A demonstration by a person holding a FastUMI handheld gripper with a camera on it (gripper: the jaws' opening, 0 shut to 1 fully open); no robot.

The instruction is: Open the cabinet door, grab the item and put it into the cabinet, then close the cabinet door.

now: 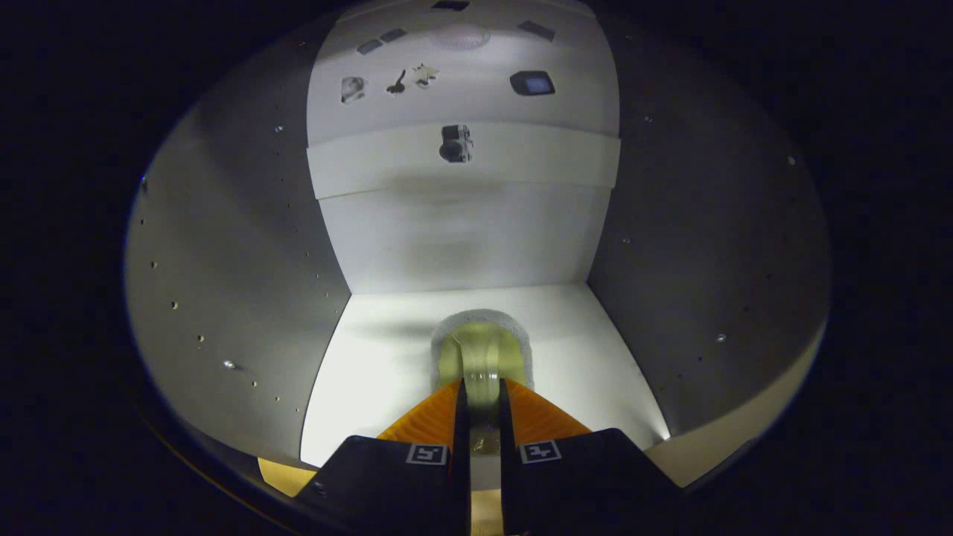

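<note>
Gripper view looks straight into a white-walled cabinet compartment (246, 223), with its pale side panels rising on either side and a white back panel (461, 238) ahead. Small round holes dot both side panels in rows. The gripper (482, 391) reaches in low over the bright white cabinet floor (372, 372), its two fingers drawn close together with only a narrow gap between them. In that gap sits a clear, yellowish glass-like item with a grey foam-like rim (482, 350), and both fingers press on its near part while its rounded far end projects just ahead of the fingertips. The item lies on or just above the floor about midway between the side walls, well short of the back panel; whether it touches the floor cannot be told. A soft shadow spreads across the back panel above the item. Higher up, a white horizontal band (461, 160) crosses the back of the compartment and carries a small dark fitting (455, 143) at its middle. Above the band, a few small dark and pale shapes are too small to make out.
</note>
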